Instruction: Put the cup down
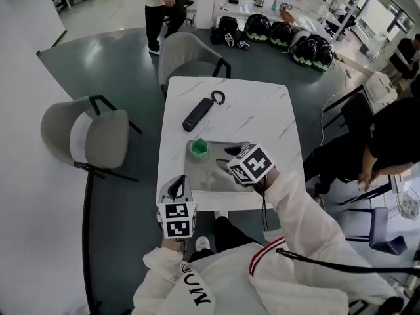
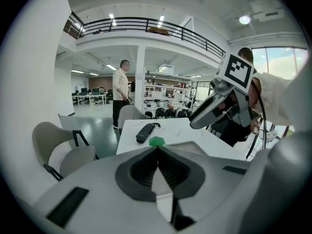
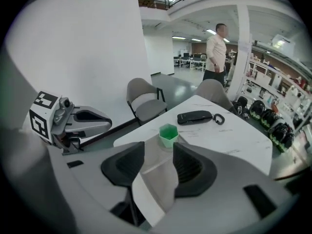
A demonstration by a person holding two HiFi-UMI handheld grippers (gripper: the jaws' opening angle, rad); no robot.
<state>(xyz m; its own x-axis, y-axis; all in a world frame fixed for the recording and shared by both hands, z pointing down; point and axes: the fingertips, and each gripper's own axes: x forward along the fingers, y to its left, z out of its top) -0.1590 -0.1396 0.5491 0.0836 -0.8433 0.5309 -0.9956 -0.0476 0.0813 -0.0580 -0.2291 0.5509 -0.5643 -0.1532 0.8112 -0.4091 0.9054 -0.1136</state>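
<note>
A small green cup stands upright on the far left corner of a grey tray at the front of the white marble table. My right gripper hovers over the tray just right of the cup, open, with nothing between its fingers. In the right gripper view the cup sits just beyond the gap of the right gripper. My left gripper is at the table's front left edge, shut and empty. From the left gripper only the cup's rim shows above the tips.
A black remote with a loop lies behind the tray. Grey chairs stand at the left and far side. A seated person is at the right, another person stands far off. Helmets lie on the floor.
</note>
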